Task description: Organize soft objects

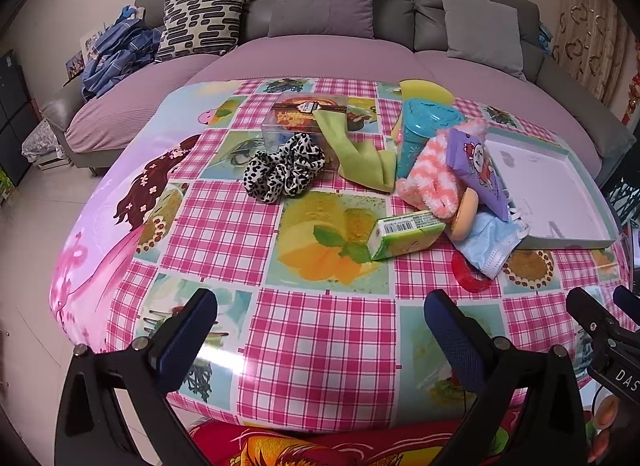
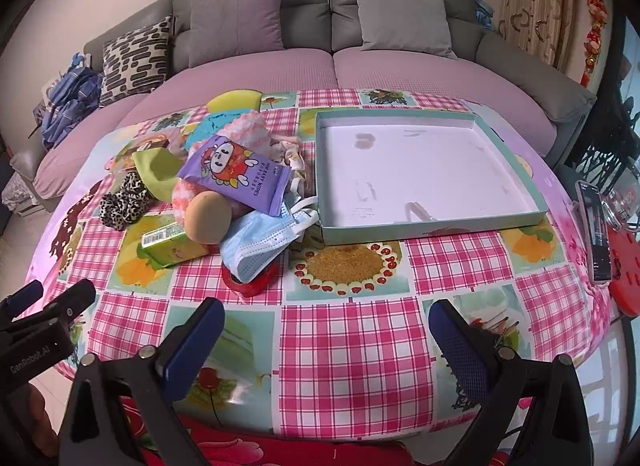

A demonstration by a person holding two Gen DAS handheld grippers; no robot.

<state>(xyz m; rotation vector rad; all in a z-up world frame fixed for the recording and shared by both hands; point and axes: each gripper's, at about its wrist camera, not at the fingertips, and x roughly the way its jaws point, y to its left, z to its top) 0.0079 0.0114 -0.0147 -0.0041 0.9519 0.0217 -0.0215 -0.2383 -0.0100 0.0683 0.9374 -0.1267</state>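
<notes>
Jaws of both grippers gape wide over bare tablecloth (image 2: 352,346) at the near edge, short of the tray (image 2: 436,225).

A grey sofa (image 2: 360,5) is seen behind the desk (image 2: 352,346); a phone (image 2: 596,234) lies at the desk's right edge.

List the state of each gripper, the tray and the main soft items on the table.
left gripper: open, holding nothing
right gripper: open, holding nothing
tray: nothing inside
face mask: crumpled, overlapping red ring
leopard scrunchie: lying on the tablecloth
wipes pack: atop the pile
</notes>
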